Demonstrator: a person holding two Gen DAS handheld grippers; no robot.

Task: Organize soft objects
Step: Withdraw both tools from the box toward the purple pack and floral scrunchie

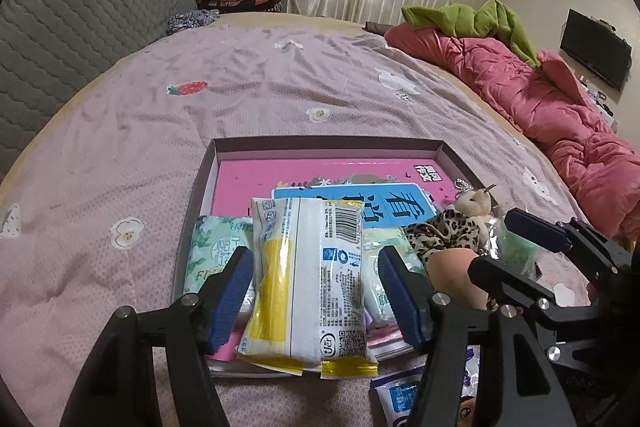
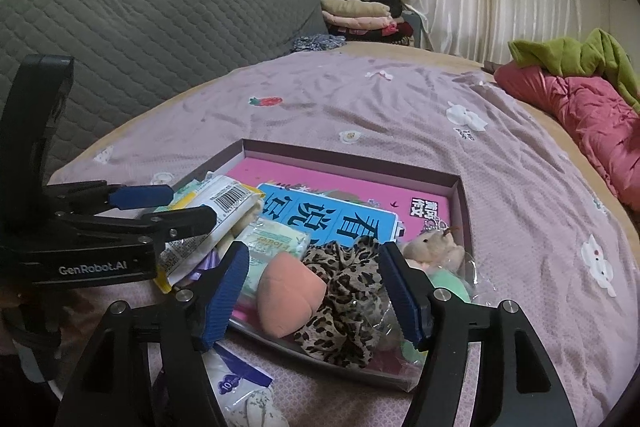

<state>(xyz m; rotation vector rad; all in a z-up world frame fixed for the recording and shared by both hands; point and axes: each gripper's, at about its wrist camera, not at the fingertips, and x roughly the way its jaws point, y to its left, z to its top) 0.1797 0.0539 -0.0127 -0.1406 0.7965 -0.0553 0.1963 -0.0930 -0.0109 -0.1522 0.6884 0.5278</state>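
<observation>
The white and yellow tissue pack (image 1: 308,283) lies between the fingers of your left claw (image 1: 316,297), and its long axis runs along the fingers, away from you. The end with the barcode points to the far side of the box (image 1: 328,146); the yellow sealed end hangs over the near wall of the box toward you. Your left claw is wide open: there is a gap between each blue pad and the pack, so it holds nothing. The pack rests on top of other things in the box, a green tissue pack (image 1: 208,251) just beside it on the left and one more pale pack (image 1: 380,267) on the right.

Your right claw (image 2: 314,291) is also wide open and holds nothing. Between its fingers you see a peach sponge (image 2: 288,299) and a leopard scrunchie (image 2: 344,307), touching each other at the near wall of the box. A small plush toy (image 2: 436,247) sits just behind the right finger. Under everything lies a pink sheet with a blue card (image 2: 340,215).

The box stands on a bed with a lilac sheet (image 1: 240,99). In front of the box, on the sheet, lies another small tissue pack (image 2: 240,383). A red quilt (image 1: 560,107) lies well apart on the right.
</observation>
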